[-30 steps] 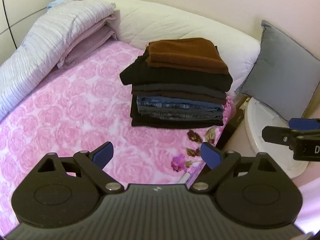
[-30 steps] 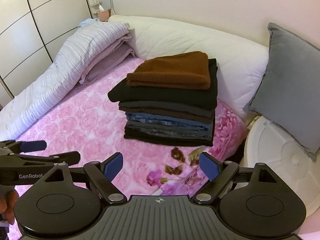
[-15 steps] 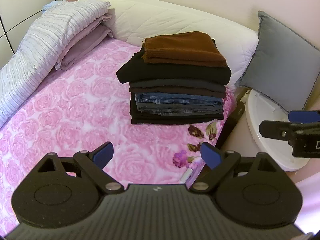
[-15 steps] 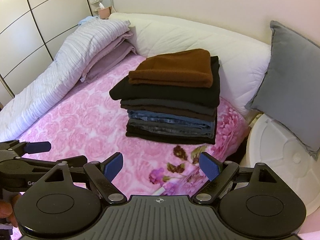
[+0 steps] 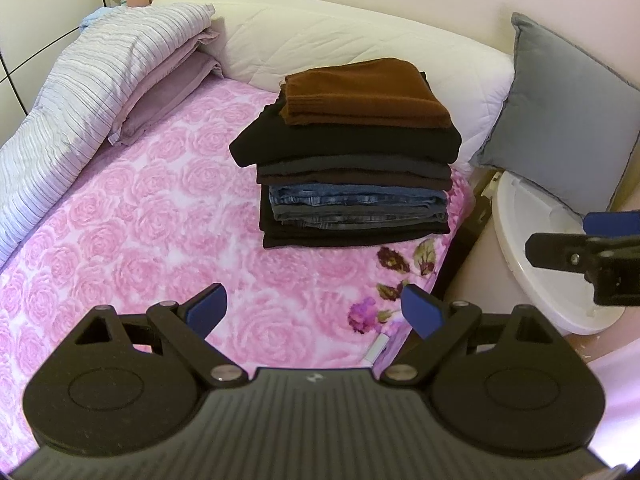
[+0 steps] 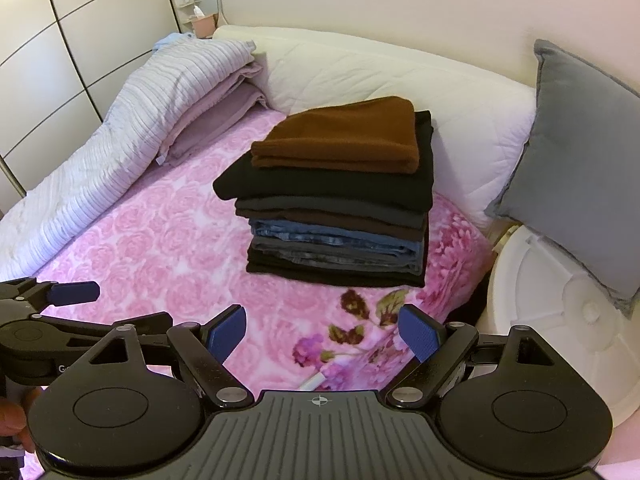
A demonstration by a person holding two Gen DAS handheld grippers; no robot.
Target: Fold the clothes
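Both grippers, left gripper [image 5: 314, 310] and right gripper [image 6: 322, 332], gape empty; centre-frame stack of folded clothes [image 6: 332, 196] looks soft, heavy, best lifted beneath its bottom edge.

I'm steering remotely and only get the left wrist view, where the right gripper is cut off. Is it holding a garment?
Observer: No. The right gripper is open, and only the pink bedspread shows between its fingers.
Operator: Is the person's grip on my side visible anywhere?
Observer: Yes. In the right wrist view, a bit of the hand shows at the lower left edge, behind the left gripper.
Operator: The white round thing beside the bed is half cut off for me. What is it?
Observer: I cannot name it, but the white round object has radial ribs and a small knob.
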